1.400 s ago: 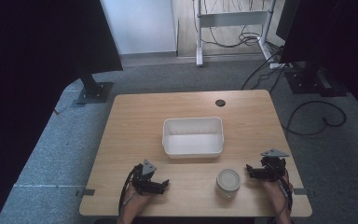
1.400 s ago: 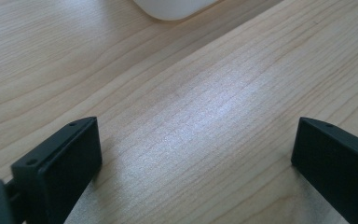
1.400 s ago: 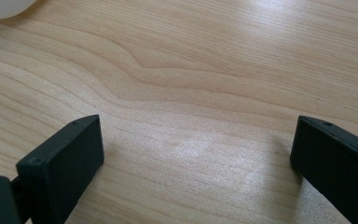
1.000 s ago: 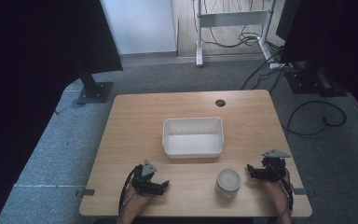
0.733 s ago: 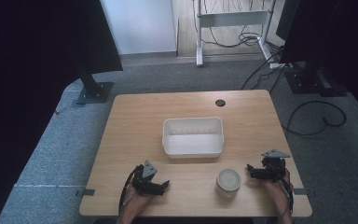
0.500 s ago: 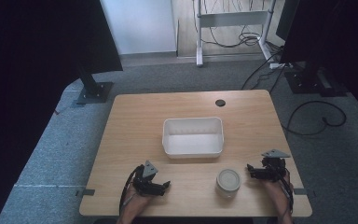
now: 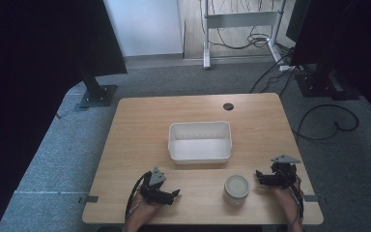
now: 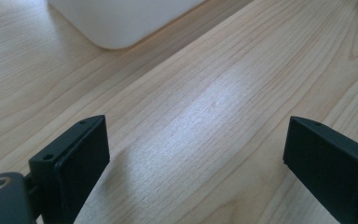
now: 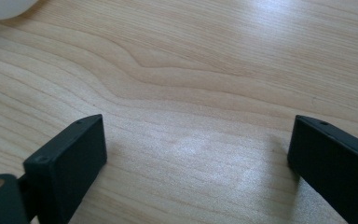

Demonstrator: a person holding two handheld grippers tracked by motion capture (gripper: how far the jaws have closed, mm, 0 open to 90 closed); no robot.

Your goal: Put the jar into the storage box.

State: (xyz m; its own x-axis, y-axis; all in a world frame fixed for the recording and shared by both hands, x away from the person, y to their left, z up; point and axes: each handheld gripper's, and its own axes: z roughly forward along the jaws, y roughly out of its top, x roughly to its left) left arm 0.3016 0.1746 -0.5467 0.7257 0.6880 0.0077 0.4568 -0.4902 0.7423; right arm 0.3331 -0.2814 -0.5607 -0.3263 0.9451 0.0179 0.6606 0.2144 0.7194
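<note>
I hold both tongs low over the surface (image 7: 135, 125), jaws spread, gripping nothing: left tongs (image 7: 174, 194), right tongs (image 7: 259, 175). A round jar (image 7: 236, 187) stands between them, nearer the right tongs. Beyond them sits a white tub (image 7: 200, 140).

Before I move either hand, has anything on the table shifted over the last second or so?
Nothing has visibly changed. The left gripper and right gripper rest at the near edge of the table where they were, both with jaws wide open and nothing between them. The white tub sits mid-table and the round jar near the right gripper, both where they were.
</note>
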